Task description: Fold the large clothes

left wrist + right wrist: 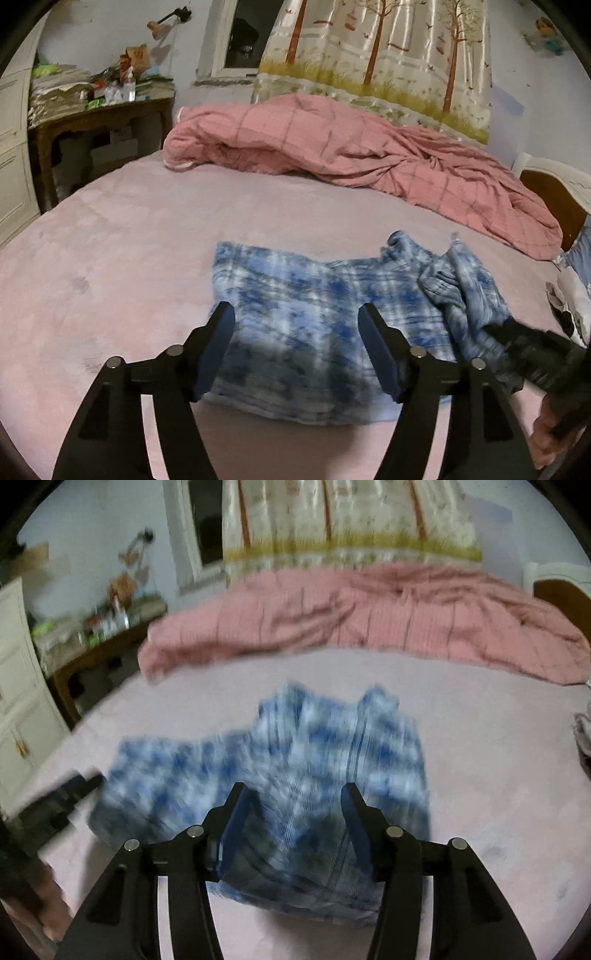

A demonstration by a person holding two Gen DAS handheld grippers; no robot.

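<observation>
The blue plaid garment (pixel 306 314) lies on the near part of the pink bed sheet (pixel 122 240), already doubled into a rough rectangle: its left portion is flat, while the right end is bunched and rumpled (a sleeve or collar, I cannot tell which). So a fold or two looks done; tidying that right end and a final fold seem left. The left gripper (pixel 295 332) hovers over the near edge with its jaws wide apart and nothing between the pads. The right gripper (pixel 291 812) is about half open above the cloth, also gripping nothing, though blur hides detail. A pink quilt (pixel 351 147) is heaped along the far side, a cluttered table (pixel 99 114) at far left.
</observation>
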